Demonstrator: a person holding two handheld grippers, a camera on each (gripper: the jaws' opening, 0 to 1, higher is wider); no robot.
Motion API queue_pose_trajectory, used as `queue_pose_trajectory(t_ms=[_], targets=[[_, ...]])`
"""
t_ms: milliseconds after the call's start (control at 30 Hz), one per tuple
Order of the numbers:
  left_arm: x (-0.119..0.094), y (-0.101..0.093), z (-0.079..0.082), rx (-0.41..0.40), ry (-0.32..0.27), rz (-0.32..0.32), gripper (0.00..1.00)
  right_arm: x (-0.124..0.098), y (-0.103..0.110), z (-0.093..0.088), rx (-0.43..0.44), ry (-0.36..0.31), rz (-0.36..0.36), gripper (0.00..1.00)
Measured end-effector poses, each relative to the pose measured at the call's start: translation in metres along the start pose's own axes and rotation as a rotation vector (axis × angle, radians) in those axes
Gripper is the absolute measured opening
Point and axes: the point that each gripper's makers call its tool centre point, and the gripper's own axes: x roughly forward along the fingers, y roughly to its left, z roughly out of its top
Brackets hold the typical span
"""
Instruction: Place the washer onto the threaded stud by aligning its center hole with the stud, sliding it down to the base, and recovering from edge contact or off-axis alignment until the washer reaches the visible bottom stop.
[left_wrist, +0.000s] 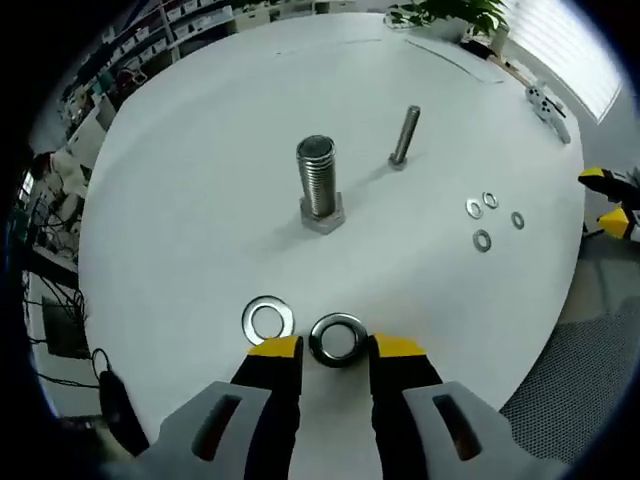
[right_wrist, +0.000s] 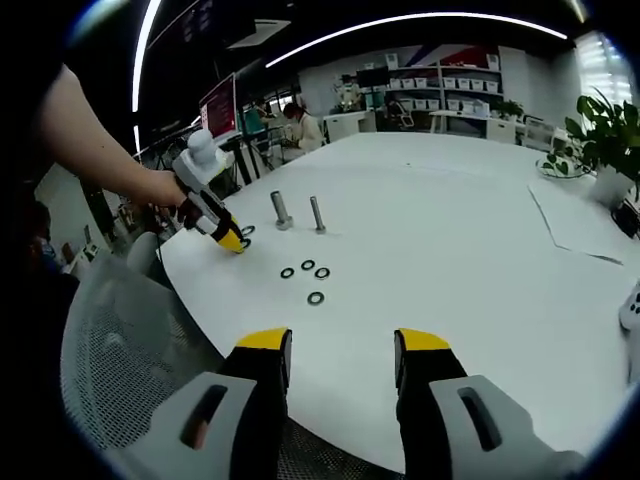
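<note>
Washer (left_wrist: 337, 338): shiny steel ring, flat between left fingers (left_wrist: 277, 349).

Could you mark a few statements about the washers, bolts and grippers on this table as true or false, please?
1. A large washer lies between the open jaws of the left gripper. True.
2. A washer already sits on the thick bolt. False: its thread is bare down to the hex head.
3. A second large washer lies flat on the table beside the left gripper. True.
4. The thin bolt lies on its side. False: it stands upright next to the thick bolt.
5. The right gripper grips a small washer. False: its jaws are open and hold nothing; four small washers lie loose on the table.
</note>
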Motion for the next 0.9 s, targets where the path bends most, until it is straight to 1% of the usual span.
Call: queue_pose_trajectory(t_ms=[133,200,467,567,633,667,733,900], targets=[[0.0006,-0.0002,-0.0001,-0.017,0.022,-0.004,0.24,0.0,0.0006,-0.0002,0.0,0.001,0.002,0.44],[0.0002,-0.0032,-0.0014,0.033,0.051,-0.015,0.25,-0.0003,0.0001,0.0002,0.003,-0.002,-0.001,0.44],[0.0015,-0.0034,-0.0008,0.031,0.105,-0.024,0.25,-0.0001,0.0003,-0.0004,0.002,0.0,0.0,0.44],[0.0017,-0.003,-0.0008,0.03,0.114,-0.019,0.21,-0.0001,0.0006,-0.0002,0.001,0.0,0.001,0.44],[0.0023,-0.0027,-0.0002,0.028,0.142,-0.024,0.21,-0.0001,0.0005,-0.0008,0.0,0.003,0.0,0.44],[0.0028,-0.0025,-0.0003,0.039,0.164,-0.021,0.21,-0.0001,0.0005,-0.001,0.001,0.004,-0.001,0.44],[0.0023,-0.0046,0.0,0.066,0.191,-0.02,0.21,-0.0001,0.0003,-0.0007,-0.001,0.003,-0.001,0.44],[0.0022,-0.0034,-0.0008,0.069,0.213,-0.027,0.21,-0.0004,-0.0002,-0.0002,-0.001,0.0,-0.004,0.43]])
